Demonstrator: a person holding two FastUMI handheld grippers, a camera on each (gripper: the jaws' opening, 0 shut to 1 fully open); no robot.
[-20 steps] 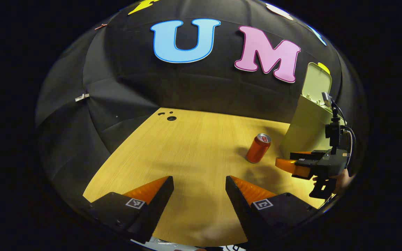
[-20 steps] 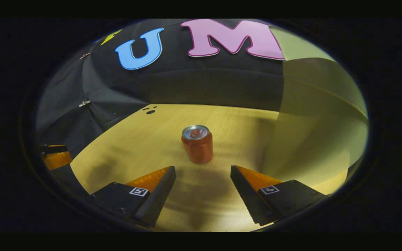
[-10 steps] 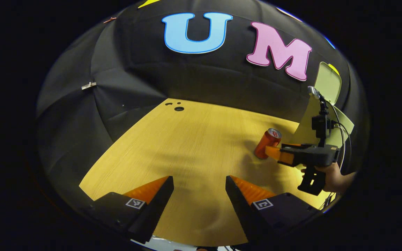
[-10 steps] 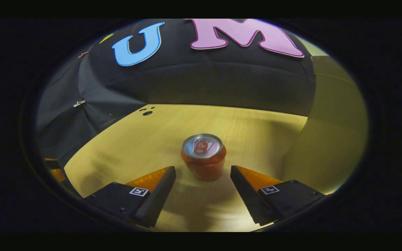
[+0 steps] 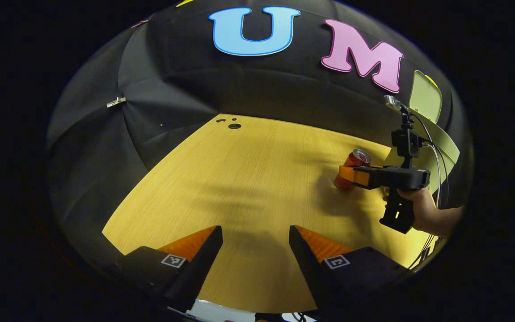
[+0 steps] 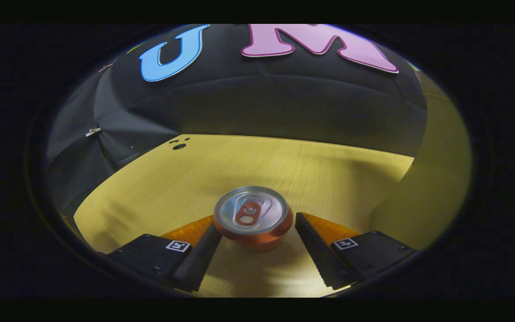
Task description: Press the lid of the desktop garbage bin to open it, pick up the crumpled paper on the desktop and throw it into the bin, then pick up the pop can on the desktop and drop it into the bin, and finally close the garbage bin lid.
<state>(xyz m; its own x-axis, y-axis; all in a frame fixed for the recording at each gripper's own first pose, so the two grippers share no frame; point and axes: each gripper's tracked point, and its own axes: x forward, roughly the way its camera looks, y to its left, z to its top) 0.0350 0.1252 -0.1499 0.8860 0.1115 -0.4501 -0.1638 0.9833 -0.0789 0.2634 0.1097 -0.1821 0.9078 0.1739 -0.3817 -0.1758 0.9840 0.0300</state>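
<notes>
Can (image 6: 253,218) upright on table (image 6: 329,170), between open jaws of right gripper (image 6: 255,239), not yet pinched. Probably light, thin-walled, slick: grip mid-body, gently. Left gripper (image 5: 255,239) jaws open, empty.

Dim booth, warm light on the tabletop (image 5: 248,179); soft shadows streak it. Fisheye bends the edges. The can (image 6: 253,217) is slightly blurred.

I work in a recording booth, not a real home. A black cloth wall (image 5: 248,103), held by small clips (image 5: 114,102), closes around one wooden desktop (image 5: 248,188). Cables (image 5: 436,147) run from a small camera (image 5: 391,103) mounted on the other handheld device.
</notes>
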